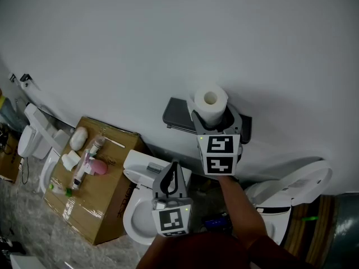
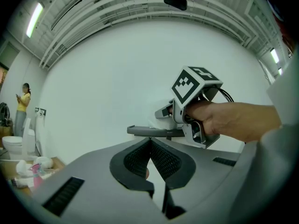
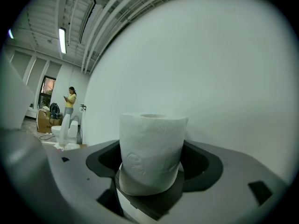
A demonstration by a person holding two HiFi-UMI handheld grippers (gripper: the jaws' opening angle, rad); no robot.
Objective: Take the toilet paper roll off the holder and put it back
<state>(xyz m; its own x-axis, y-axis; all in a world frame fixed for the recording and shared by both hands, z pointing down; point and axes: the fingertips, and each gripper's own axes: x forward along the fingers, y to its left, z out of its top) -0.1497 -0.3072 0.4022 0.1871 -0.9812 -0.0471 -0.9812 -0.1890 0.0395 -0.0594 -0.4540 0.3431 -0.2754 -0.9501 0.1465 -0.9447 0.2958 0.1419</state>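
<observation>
**Head view.** The right gripper (image 1: 211, 118) holds the toilet paper roll (image 1: 210, 101) upright, core hole upward. It is close to the wall, at the 3 o'clock end of the dark holder (image 1: 178, 115). Whether the roll rests on the holder or sits just clear of it cannot be told. Judgement: the roll is in hand at the holder, so the task is mid-course and release onto the holder is outstanding.

The left gripper (image 1: 171, 170) hangs at 7 o'clock of the roll, well apart from it, over a white toilet (image 1: 145, 162). The toilet bowl shows nothing inside. The cardboard box (image 1: 102, 195) at 8 o'clock is taped shut, its contents hidden. A pink item (image 1: 99, 166) and some white items lie on its top.

**Left gripper view.** The jaws are pressed together with nothing between them. The right gripper and the holder appear at 1 o'clock.

**Right gripper view.** The jaws pinch the roll's lower half from both sides, and the roll stands straight. The holder is not seen here.
</observation>
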